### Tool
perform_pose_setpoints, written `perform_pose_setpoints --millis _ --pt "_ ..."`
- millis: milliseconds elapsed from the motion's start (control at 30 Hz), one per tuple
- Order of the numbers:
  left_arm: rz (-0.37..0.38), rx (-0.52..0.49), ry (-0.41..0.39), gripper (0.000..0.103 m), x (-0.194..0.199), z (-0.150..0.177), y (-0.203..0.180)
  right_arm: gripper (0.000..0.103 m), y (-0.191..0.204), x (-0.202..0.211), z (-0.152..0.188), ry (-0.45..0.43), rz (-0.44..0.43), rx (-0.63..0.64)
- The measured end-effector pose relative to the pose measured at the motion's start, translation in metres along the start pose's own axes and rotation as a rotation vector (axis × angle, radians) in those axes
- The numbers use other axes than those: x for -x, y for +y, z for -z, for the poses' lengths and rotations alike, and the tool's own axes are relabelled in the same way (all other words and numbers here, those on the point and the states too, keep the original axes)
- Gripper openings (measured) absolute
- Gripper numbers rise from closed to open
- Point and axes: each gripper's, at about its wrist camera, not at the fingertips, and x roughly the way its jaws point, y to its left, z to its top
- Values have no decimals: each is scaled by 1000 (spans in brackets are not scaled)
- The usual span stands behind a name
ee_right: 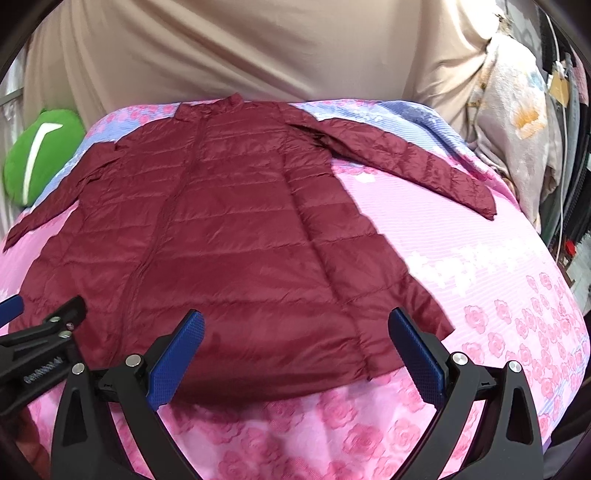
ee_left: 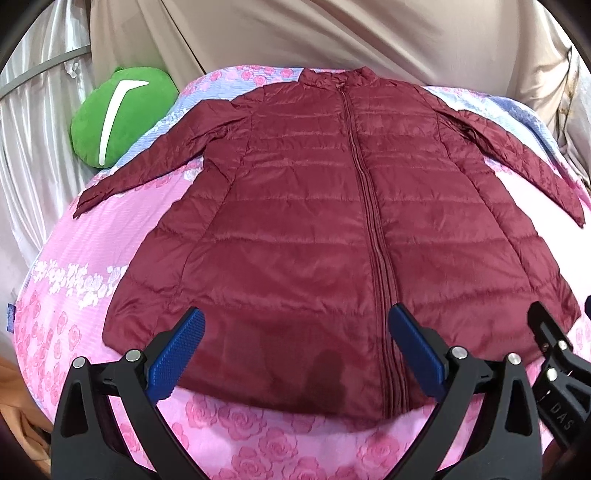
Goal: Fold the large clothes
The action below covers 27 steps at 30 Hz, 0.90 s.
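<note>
1. Pink rose-print bedspread (ee_left: 74, 266) covers the whole work surface, with a pale blue band toward the far end. It looks textured and quilted, and it falls away at the left and right edges.
2. Beige draped cloth (ee_left: 295, 33) closes off the far side behind the bed. Shiny white curtain (ee_left: 33, 147) on the left; cluttered fabric and cables on the right in the right wrist view.
3. Maroon quilted puffer jacket (ee_left: 303, 229) lies flat, front up, zipped, collar at the far end, hem nearest both grippers. Horizontal stitch lines, slightly glossy shell.
4. Both sleeves are spread outward and down. Left sleeve (ee_left: 147, 162) ends near the green cushion; right sleeve (ee_right: 406, 158) lies on bare bedspread, well apart from the body.
5. Open room: wide pink strip right of the jacket in the right wrist view, narrower strip on the left, and a band of bedspread between hem and grippers.
6. Green round cushion (ee_left: 122, 110) with a white stripe at the far-left corner, just beside the left cuff.
7. Left gripper (ee_left: 295, 354) has its jaws wide apart, holding nothing, hovering over the hem left of the zipper (ee_left: 369, 206).
8. Right gripper (ee_right: 295, 354) is likewise spread wide and empty, above the hem's right half.
9. Blue ribbed pads (ee_right: 177, 354) on black fingers; the grippers sit just beside each other.
</note>
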Motion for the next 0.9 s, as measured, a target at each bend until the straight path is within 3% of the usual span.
perform_pose_setpoints --millis 167,333,500,667,900 --pt "-11 -3 -15 98 -8 -14 -3 98 -13 -10 -13 -5 24 -28" --pt "7 9 -23 98 -18 -33 -2 98 -36 -30 -34 10 -22 -77" --pt "37 64 -36 98 -27 -58 10 98 -109 -70 -66 33 -40 -259" --pt "-7 73 -63 98 -36 -75 20 97 -196 -111 -90 29 72 -411" --pt "-36 130 -24 98 -58 -88 43 84 -304 -162 -101 67 179 -613"
